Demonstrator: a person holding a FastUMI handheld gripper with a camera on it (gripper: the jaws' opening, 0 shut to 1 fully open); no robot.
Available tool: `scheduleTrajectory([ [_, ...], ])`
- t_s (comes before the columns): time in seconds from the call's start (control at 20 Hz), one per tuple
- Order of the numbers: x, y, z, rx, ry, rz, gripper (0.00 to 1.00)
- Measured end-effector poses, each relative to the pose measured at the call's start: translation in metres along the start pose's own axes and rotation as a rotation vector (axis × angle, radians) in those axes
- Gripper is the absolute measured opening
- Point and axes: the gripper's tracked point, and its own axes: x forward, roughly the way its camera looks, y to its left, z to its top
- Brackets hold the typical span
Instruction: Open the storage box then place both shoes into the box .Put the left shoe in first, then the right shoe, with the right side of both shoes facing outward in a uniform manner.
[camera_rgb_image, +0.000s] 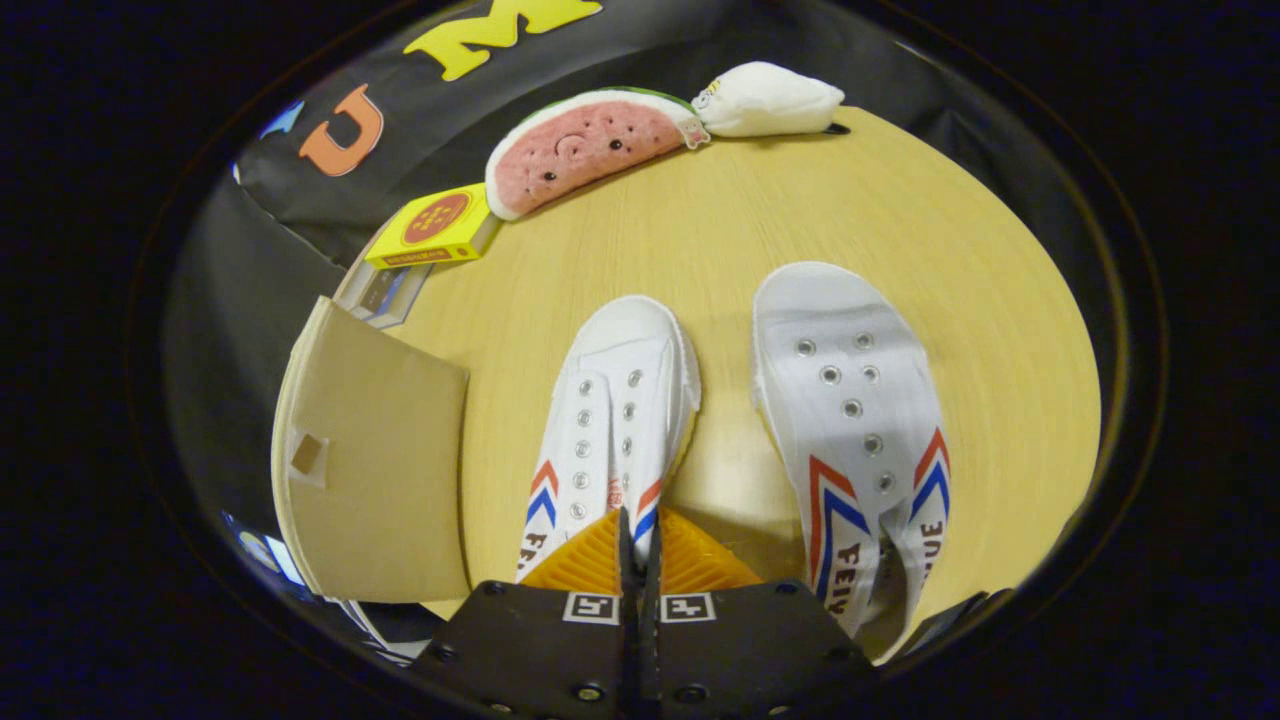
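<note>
Two white canvas shoes with red and blue chevrons lie side by side on the round wooden table (720, 230), toes pointing away from me. My gripper (637, 530) is shut, its pads pressed together with just a thin slit between them. The fingertips sit over the collar of the shoe on the left (610, 400); whether any canvas is pinched between them is hidden. The shoe on the right (860, 420) lies rolled a little onto its side, apart from the fingers. The storage box (380, 460), tan-topped with a small tab, stands left of the fingers; I cannot see whether its door is open.
A yellow carton (435, 228) rests on a clear case just beyond the box. A watermelon-slice plush (585, 145) and a white plush (770, 98) lie at the table's far edge. Bare tabletop stretches between the shoes and the plush toys.
</note>
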Motion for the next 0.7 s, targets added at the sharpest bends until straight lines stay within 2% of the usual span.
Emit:
scheduleTrajectory([
  [0.1,-0.014,0.009,0.001,0.011,-0.022,0.003,0.00],
  [0.3,-0.071,0.046,0.006,0.040,-0.087,-0.004,0.00],
  [0.55,-0.139,0.130,0.027,0.010,-0.207,0.029,0.00],
  [0.7,-0.150,0.192,0.029,-0.024,-0.253,0.051,0.00],
])
